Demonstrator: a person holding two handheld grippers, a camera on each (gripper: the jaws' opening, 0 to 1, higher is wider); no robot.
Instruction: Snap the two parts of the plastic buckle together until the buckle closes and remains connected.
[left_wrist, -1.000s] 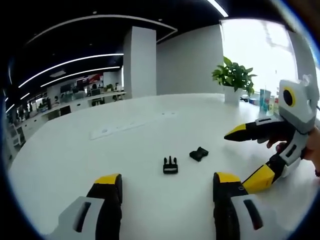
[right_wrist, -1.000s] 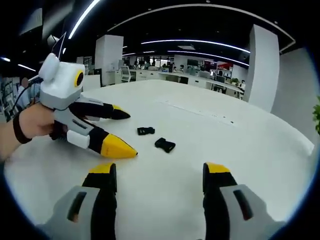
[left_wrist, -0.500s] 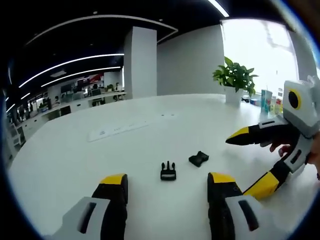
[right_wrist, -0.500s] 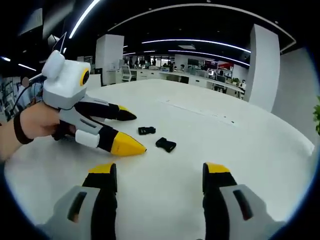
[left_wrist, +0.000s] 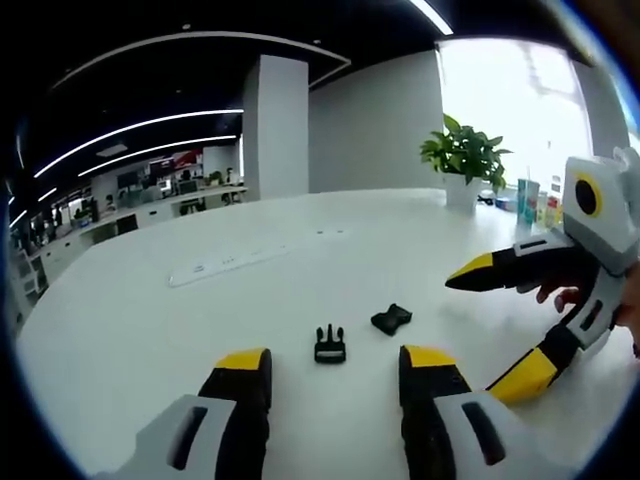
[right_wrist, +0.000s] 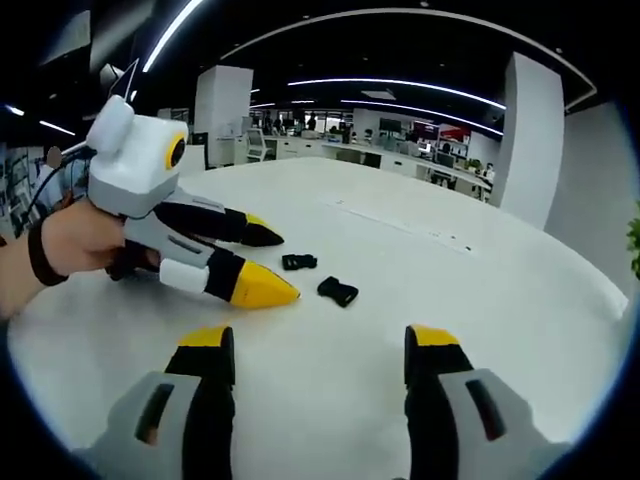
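Note:
Two black buckle parts lie apart on the white table. The pronged male part sits just ahead of my left gripper, whose jaws stand open with nothing between them. The socket part lies a little to its right. In the right gripper view the pronged part is near the left gripper's yellow tips, and the socket part lies closer to me. My right gripper is open and empty, short of both parts; it also appears open at the right of the left gripper view.
A potted plant and some bottles stand at the table's far right edge. A flat power strip panel is set into the table beyond the parts. A person's hand holds the left gripper. Office desks stretch behind.
My left gripper has moved closer to the pronged part and its jaws have narrowed somewhat. The buckle parts have stayed where they were. The right gripper has barely moved.

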